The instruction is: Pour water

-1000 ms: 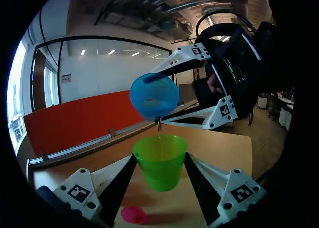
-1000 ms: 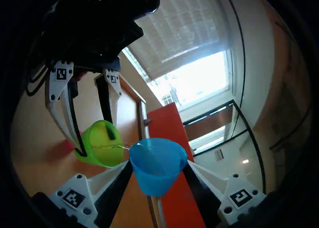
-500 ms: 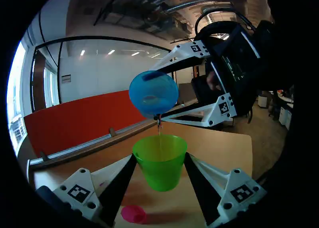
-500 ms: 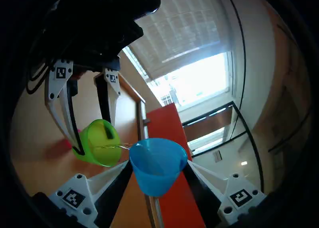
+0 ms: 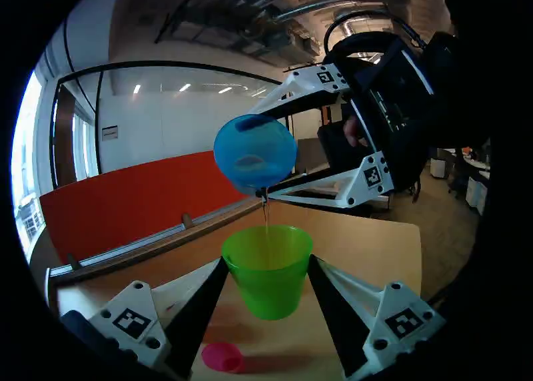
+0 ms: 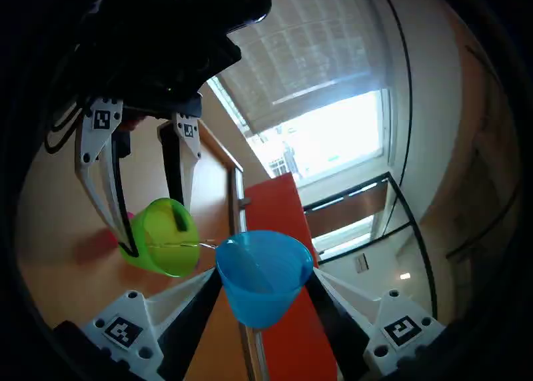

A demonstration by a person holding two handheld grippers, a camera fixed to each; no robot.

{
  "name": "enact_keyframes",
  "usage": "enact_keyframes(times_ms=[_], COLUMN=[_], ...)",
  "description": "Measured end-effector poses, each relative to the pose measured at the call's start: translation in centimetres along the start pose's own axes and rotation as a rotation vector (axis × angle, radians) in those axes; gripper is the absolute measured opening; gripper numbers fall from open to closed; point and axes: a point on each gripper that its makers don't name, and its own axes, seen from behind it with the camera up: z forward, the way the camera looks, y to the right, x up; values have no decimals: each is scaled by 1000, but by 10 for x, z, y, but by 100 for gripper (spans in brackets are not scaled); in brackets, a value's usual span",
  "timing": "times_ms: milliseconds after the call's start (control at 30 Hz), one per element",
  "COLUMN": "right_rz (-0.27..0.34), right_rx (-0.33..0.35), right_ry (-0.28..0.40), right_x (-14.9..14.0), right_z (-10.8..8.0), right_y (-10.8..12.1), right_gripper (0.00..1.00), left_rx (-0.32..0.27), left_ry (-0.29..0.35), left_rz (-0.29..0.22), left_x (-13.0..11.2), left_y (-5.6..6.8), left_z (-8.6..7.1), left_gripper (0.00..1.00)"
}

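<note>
In the left gripper view, my left gripper (image 5: 268,281) is shut on an upright green cup (image 5: 268,270) above the wooden table (image 5: 373,241). A blue cup (image 5: 255,152) hangs tipped just over it, gripped by my right gripper (image 5: 286,141), and a thin stream of water (image 5: 266,213) falls from its lip into the green cup. In the right gripper view, my right gripper (image 6: 261,284) is shut on the blue cup (image 6: 262,282), turned on its side. The water (image 6: 193,244) runs from the rim into the green cup (image 6: 158,236), which sits between the left gripper's fingers (image 6: 113,201).
A small pink cup (image 5: 222,356) lies on the table below the green one. An orange partition (image 5: 133,201) and a rail run along the table's far edge. Bright windows (image 6: 320,141) and a glass wall stand behind. A hand (image 5: 352,131) holds the right gripper's handle.
The blue cup has tipped a little further and risen slightly; the water stream into the green cup has grown longer. The green cup stays put.
</note>
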Motion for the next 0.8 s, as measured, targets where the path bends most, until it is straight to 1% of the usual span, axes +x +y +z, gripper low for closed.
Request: enact_keyframes(times_ms=[467,800], right_rz=[-35,-53], right_rx=[-1,-4], right_ry=[-2,-7], right_x=[4,4], right_z=[-3,-5], right_y=[-3,-5], right_gripper=[90,90], left_rx=[-7,-9], left_ry=[-3,-3], left_rz=[5,7], left_x=[-2,-4], left_y=[4,4], left_z=[-3,-4], left_gripper=[86,86])
